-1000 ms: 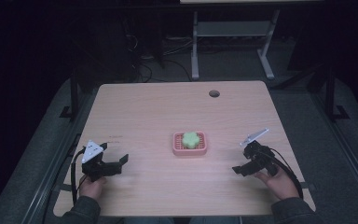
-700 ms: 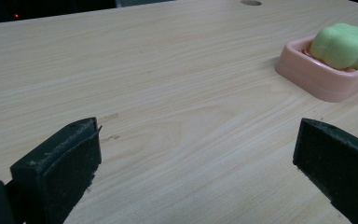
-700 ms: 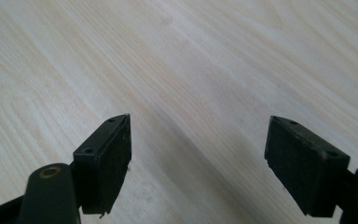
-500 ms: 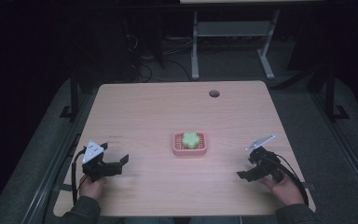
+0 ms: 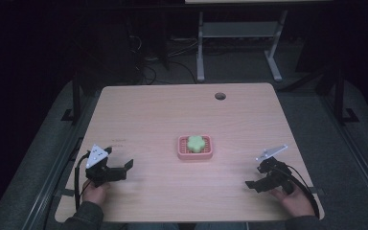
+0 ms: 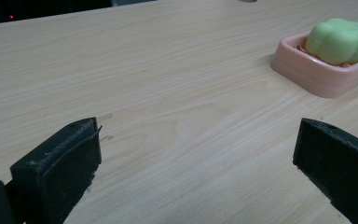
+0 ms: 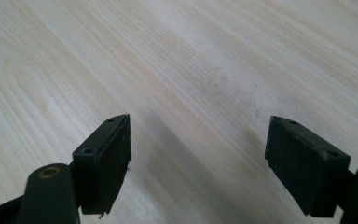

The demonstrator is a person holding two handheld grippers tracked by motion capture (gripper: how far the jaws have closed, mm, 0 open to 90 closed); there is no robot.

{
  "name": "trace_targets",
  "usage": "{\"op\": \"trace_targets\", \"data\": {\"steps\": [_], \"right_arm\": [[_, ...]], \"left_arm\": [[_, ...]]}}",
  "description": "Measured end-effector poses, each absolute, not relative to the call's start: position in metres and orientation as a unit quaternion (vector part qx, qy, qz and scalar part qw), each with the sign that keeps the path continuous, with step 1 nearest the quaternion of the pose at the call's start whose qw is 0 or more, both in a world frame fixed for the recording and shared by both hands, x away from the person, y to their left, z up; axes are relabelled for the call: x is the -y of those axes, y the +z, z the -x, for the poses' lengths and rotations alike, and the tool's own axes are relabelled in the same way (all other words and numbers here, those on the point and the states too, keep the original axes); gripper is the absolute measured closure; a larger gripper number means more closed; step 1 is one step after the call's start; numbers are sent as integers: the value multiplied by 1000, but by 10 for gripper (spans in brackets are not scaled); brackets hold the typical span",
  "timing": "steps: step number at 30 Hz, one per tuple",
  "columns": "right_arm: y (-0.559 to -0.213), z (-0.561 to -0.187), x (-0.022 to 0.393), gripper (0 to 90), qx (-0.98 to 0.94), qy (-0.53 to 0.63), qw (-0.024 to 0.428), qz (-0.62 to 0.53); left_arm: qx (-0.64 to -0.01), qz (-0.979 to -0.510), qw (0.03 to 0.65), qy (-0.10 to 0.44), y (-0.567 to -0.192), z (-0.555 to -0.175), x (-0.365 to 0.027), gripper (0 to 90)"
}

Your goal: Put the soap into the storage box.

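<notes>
- Left gripper [image 5: 120,168]: held low at the table's [image 5: 172,115] near-left corner, jaws spread wide and empty, aimed toward the table's middle. In the left gripper view, bare wood lies between the two black jaws, with the soap dish ahead at upper right.
- Pink soap dish [image 5: 195,147]: stands flat near the table's centre, between the two grippers and well apart from both. It is a rounded rectangle with its long axis running left to right across the table in the high view. Walls are low and thick, with a ribbed floor inside.
- Green soap [image 5: 196,143]: lies inside the dish, pale green, lobed like a flower, smooth and matte. It rises above the dish rim in the left gripper view [image 6: 342,39]. No clear long axis or pointing direction.
- Right gripper [image 5: 255,184]: held low at the near-right edge, jaws wide apart and empty, aimed leftward across the table. The right gripper view shows bare wood grain between the jaws.
</notes>
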State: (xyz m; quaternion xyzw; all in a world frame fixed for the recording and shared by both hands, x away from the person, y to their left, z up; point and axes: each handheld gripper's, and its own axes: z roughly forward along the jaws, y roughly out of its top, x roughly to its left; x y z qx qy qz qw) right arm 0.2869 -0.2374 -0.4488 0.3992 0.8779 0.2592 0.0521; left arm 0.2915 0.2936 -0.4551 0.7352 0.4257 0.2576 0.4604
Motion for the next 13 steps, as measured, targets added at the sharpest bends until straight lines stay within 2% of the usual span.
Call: {"op": "trace_targets", "data": {"steps": [7,13], "right_arm": [[-444,-278,236,225,-873,272,75,-397],[-446,-271,237,212,-871,281,76,-396]], "left_arm": [[-423,-737,460,258,-455,-292,-292,2],[-422,-737,458,263,-455,-293,-291,2]]}}
